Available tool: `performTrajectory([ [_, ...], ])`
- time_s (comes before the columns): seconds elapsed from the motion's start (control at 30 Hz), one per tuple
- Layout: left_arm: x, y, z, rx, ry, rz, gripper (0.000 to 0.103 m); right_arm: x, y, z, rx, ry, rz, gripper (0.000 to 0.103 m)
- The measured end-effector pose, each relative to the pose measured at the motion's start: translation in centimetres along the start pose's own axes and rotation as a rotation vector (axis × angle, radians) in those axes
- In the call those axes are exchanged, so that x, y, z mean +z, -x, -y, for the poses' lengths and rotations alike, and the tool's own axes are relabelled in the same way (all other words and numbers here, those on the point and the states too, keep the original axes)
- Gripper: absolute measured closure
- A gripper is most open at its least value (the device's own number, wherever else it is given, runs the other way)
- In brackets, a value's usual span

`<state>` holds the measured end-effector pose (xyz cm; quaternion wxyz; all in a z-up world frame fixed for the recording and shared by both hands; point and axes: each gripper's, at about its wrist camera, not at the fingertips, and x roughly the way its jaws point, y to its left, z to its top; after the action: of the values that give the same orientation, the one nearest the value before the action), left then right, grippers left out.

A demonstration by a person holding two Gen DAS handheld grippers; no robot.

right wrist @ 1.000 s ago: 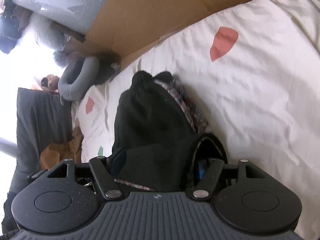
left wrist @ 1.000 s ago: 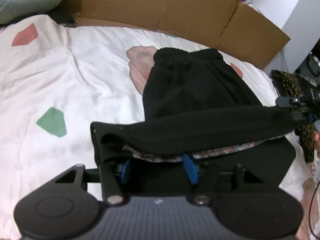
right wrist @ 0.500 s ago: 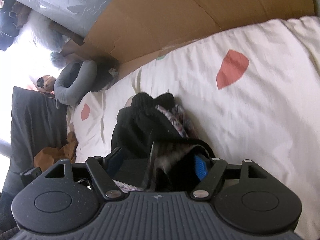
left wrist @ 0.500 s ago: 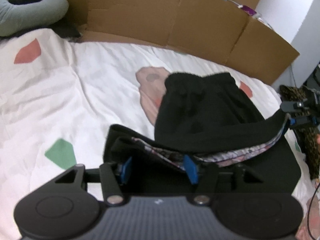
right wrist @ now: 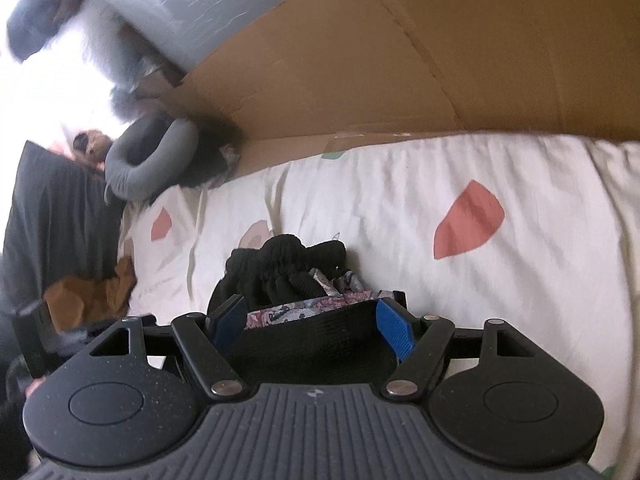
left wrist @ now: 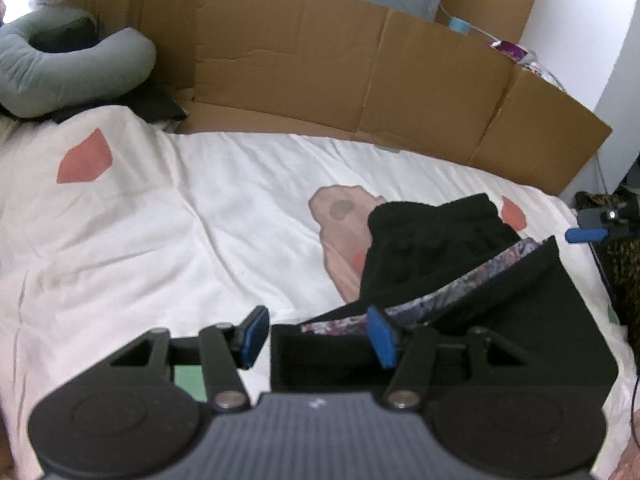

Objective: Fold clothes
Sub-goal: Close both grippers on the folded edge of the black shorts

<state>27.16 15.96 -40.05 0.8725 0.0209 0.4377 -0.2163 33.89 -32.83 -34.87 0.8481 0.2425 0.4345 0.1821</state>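
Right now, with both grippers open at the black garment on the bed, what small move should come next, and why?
Probably draw both grippers back and clear of the black garment. The left gripper and right gripper are both open, and the garment lies doubled over on the white bedsheet, its patterned lining showing along the fold. Then a new edge can be gripped for the next fold.
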Motion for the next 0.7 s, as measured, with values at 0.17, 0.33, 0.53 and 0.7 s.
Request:
performTrajectory([
  [0.17, -0.4, -0.2, -0.3, 0.009, -0.038, -0.033, 0.046, 0.3, 0.0, -0.1, -0.027, 0.065, -0.018, 0.026],
  [0.33, -1.2, -0.8, -0.7, 0.011, -0.087, -0.086, 0.046, -0.4, -0.3, 0.7, -0.07, 0.095, -0.04, 0.026],
  [0.53, -1.5, -2.8, -0.8, -0.005, -0.059, -0.099, 0.062, -1.1, -0.9, 1.4, -0.088, 0.105, -0.047, 0.036],
  [0.7, -1.5, -3.2, -0.7, -0.015, -0.042, -0.079, 0.095, -0.8, -2.2, 1.3, -0.094, 0.095, -0.051, 0.059],
])
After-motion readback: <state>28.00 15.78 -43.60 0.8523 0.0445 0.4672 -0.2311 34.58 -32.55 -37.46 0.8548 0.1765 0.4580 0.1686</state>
